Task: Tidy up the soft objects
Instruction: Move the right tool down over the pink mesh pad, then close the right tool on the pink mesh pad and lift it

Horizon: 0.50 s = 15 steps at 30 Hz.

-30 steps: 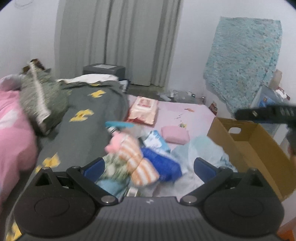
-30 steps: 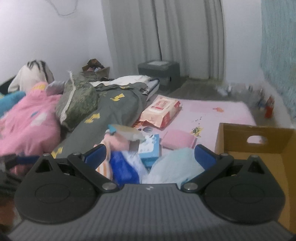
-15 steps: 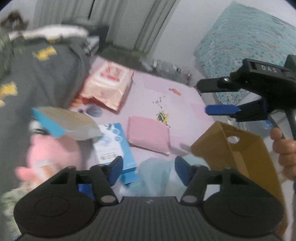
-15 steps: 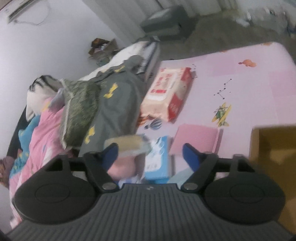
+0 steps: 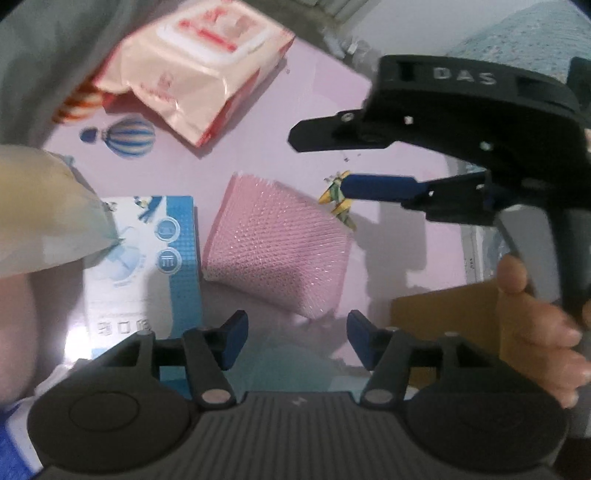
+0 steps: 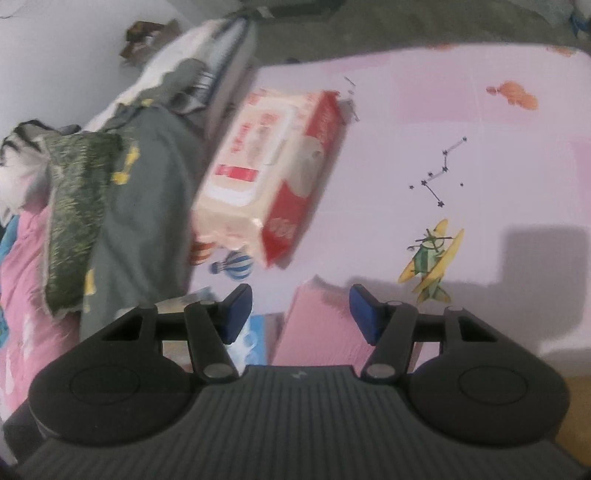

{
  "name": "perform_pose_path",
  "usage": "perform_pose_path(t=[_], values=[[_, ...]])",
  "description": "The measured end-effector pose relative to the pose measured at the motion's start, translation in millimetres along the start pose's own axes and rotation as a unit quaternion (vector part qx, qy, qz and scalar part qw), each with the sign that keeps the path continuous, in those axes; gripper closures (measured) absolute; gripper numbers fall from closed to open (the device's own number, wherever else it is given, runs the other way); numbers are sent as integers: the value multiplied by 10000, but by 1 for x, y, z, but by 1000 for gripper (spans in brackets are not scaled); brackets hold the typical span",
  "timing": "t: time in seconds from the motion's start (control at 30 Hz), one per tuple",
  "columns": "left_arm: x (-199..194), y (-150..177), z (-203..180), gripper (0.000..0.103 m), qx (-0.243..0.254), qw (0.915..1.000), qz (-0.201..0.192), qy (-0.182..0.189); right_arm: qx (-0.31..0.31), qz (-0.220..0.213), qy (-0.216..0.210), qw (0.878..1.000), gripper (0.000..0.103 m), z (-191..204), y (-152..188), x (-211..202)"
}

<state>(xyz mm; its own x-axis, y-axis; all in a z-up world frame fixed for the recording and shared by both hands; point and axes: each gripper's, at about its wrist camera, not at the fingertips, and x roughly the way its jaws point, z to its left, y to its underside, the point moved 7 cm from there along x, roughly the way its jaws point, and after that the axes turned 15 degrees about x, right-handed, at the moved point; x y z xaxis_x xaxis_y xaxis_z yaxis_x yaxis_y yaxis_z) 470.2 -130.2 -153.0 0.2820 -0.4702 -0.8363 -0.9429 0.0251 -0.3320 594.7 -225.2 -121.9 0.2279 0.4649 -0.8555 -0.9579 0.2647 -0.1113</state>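
Pink mesh-textured pad (image 5: 277, 247) lies flat (on mat); left gripper (image 5: 297, 338) opening, right gripper (image 6: 301, 314) closing, both empty

A cardboard box (image 5: 443, 314) sits on the pink printed mat (image 6: 424, 122) near grey curtains (image 6: 295, 5).

Soft, even indoor light fills both views, moderately bright, its source out of sight. A white glare patch sits on the blue box (image 5: 147, 266) in the left wrist view. A dark blocky shadow lies on the pink mat (image 6: 424, 122) at the right of the right wrist view. Motion blur smears the wipes pack (image 6: 266, 166) and the bedding; fisheye distortion bends and darkens the corners.
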Motion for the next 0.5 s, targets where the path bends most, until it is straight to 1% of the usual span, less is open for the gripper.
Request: perform_pose_path(t=[0.1, 0.13, 0.17, 0.27, 0.3, 0.33, 0.5], values=[[11, 1, 5, 36, -46, 10000, 57, 17, 247, 200, 286, 9991, 40, -15, -5, 28], [9, 0, 5, 34, -46, 10000, -76, 40, 292, 284, 365, 9985, 39, -20, -4, 36], [10, -4, 6, 33, -43, 9999, -101, -19, 309, 335, 423, 9981, 38, -24, -1, 41], [10, -9, 9, 35, -4, 9997, -183, -181, 283, 512, 509, 9970, 36, -33, 8, 50], [9, -10, 10, 36, -6, 9995, -226, -200, 239, 514, 481, 9972, 30, -34, 11, 49], [10, -12, 11, 38, -32, 9994, -271, -218, 215, 549, 508, 9970, 28, -35, 14, 48], [5, -18, 11, 45, -123, 9985, -377, -376, 82, 732, 572, 9956, 27, -39, 30, 44]])
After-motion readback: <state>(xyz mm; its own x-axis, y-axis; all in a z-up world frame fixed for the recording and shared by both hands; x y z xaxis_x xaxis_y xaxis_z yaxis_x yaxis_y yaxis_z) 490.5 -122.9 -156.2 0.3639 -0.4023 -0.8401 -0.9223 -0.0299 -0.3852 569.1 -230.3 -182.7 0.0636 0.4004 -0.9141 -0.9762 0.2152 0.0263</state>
